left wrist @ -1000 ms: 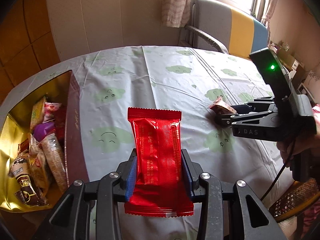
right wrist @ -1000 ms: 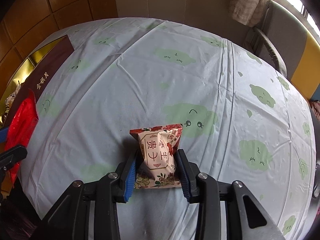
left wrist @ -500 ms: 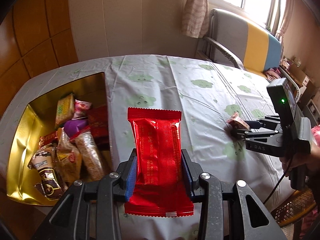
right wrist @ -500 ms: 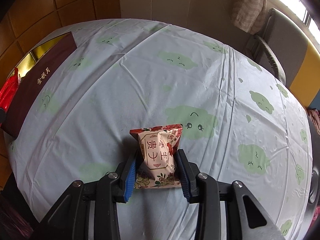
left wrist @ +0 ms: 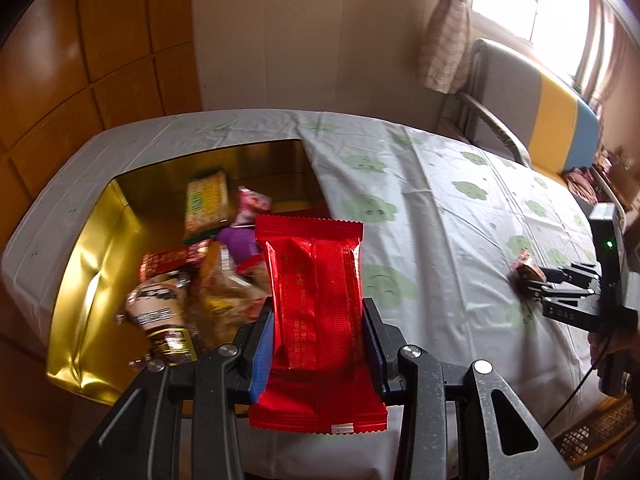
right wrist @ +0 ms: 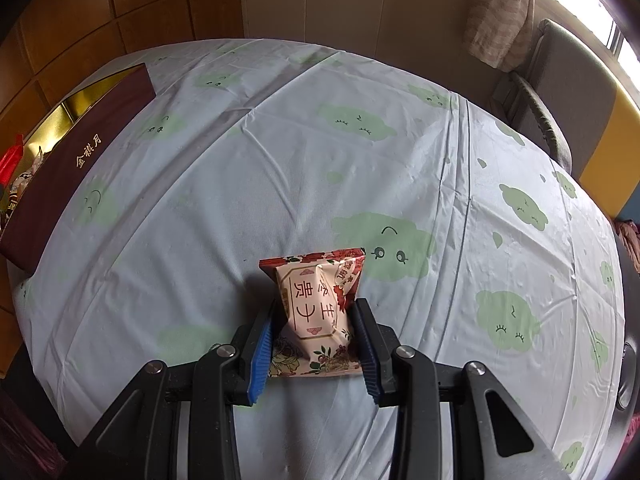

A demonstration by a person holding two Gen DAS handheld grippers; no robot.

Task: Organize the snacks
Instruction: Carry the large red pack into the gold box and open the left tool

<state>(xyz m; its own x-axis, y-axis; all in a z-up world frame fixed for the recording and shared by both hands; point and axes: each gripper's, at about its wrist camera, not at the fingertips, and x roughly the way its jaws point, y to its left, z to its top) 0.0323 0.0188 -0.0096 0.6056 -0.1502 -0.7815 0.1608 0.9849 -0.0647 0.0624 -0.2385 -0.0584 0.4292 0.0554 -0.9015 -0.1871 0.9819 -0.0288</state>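
Note:
My left gripper (left wrist: 318, 344) is shut on a red foil snack packet (left wrist: 316, 300), held above the near right edge of a gold-lined box (left wrist: 92, 280). Several wrapped snacks (left wrist: 188, 288) lie inside the box. My right gripper (right wrist: 316, 344) is shut on a pink floral snack packet (right wrist: 318, 308) just over the tablecloth. From the left wrist view the right gripper (left wrist: 540, 284) shows at the far right, a hand behind it. In the right wrist view the box's maroon side (right wrist: 76, 168) sits at the far left, with the red packet's corner (right wrist: 10, 158) beside it.
A white tablecloth with green clouds (right wrist: 360, 160) covers the round table. An armchair with grey, yellow and blue cushions (left wrist: 540, 120) stands behind the table by the window. Wood panelling (left wrist: 100, 60) lines the wall left of the box.
My left gripper has carried the red packet leftward, from over the cloth to over the box's edge, so more of the box shows. The right gripper and its pink packet have stayed still.

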